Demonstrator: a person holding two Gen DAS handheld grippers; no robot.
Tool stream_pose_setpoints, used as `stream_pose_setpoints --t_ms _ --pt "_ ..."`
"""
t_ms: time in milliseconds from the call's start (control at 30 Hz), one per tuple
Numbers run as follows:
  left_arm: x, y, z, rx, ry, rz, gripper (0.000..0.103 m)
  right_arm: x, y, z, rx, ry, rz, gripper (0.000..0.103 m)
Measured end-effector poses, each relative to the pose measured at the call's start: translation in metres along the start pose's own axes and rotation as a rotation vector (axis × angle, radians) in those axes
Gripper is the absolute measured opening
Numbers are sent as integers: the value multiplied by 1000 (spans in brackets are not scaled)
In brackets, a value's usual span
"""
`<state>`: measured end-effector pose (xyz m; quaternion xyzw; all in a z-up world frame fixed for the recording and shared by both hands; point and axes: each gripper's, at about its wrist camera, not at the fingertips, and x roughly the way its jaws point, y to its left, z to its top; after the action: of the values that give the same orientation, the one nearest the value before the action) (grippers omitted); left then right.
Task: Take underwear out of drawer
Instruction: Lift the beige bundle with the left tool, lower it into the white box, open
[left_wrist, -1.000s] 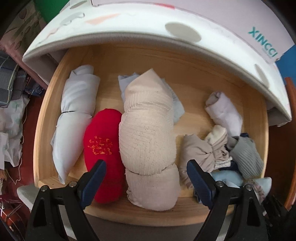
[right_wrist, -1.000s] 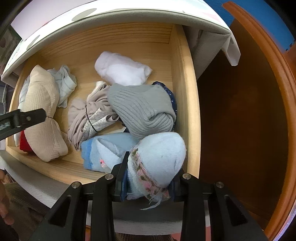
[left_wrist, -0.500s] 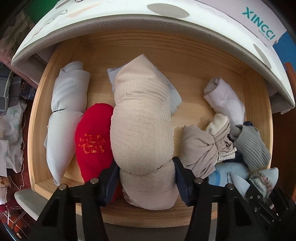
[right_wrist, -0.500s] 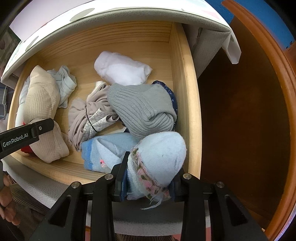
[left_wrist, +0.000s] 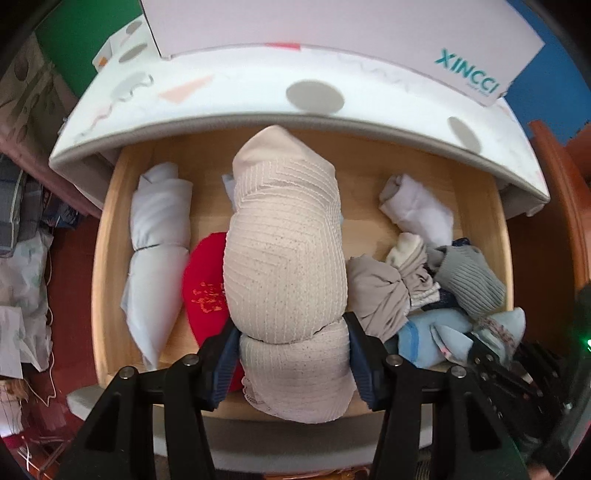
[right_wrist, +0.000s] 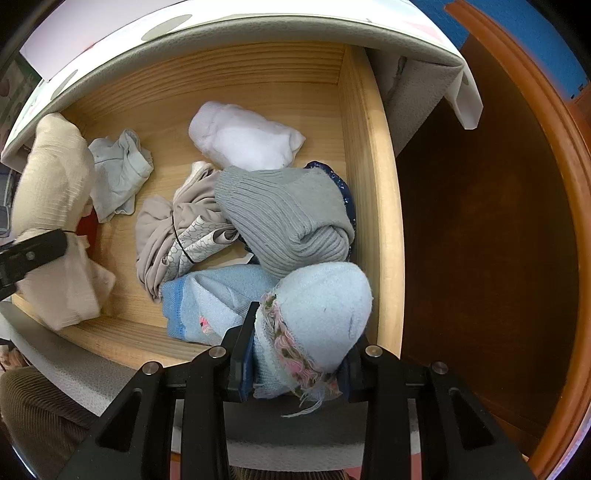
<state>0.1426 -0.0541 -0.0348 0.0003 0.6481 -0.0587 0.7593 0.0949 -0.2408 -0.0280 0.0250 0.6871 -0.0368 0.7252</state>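
Underwear roll (left_wrist: 286, 280), beige, sits lower centre, pinched between left claw (left_wrist: 291, 354) pads; right claw (right_wrist: 295, 354) clamps sock (right_wrist: 317, 314)

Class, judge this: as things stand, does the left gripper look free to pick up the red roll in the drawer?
Probably not. The left gripper is already clamped on the beige roll, which overlaps the red roll beside it. It would have to let go of the beige roll first.

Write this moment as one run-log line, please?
left gripper: shut on beige knit roll | right gripper: shut on light blue sock bundle | wooden drawer: open, more rolled clothes inside
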Motion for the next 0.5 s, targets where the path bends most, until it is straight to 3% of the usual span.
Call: stream_pose_setpoints --t_ms 500 --pt "-105 17 -2 90 -202 19 54 1 2 0 3 0 4 32"
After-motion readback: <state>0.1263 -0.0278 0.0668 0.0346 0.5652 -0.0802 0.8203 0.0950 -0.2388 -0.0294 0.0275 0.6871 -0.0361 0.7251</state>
